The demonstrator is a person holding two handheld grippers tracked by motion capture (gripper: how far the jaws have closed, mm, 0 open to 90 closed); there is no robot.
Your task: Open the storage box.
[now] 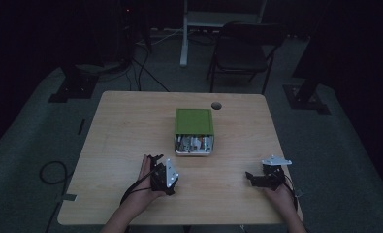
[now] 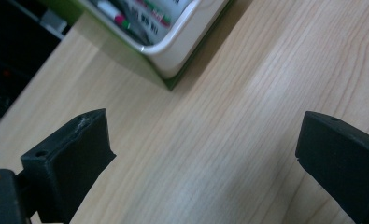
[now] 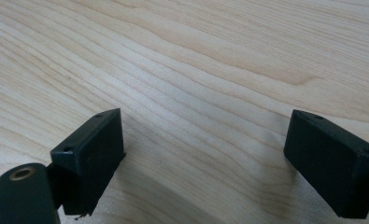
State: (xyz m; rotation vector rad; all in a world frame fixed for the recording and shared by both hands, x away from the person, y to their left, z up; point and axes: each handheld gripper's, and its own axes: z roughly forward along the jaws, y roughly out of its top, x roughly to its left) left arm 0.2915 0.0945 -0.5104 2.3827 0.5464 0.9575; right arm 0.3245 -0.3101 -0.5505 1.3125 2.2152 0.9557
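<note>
A green box (image 1: 194,120) lies at the middle of the wooden table (image 1: 121,126), with a white tray (image 1: 194,151) pulled out of its near end. The tray holds several markers (image 1: 193,142). My left gripper (image 1: 156,164) sits near the front of the table, just left of the tray, and is open over bare wood. In the left gripper view the tray corner (image 2: 173,58) and markers (image 2: 145,18) lie ahead of the left gripper (image 2: 203,140). My right gripper (image 1: 249,177) rests at the front right, open. In the right gripper view the right gripper (image 3: 205,140) frames bare wood.
A round cable hole (image 1: 216,105) marks the table's far edge. Beyond the table stand a dark folding chair (image 1: 242,46) and a white stand leg (image 1: 183,34). Cables (image 1: 53,172) lie on the dark floor at left.
</note>
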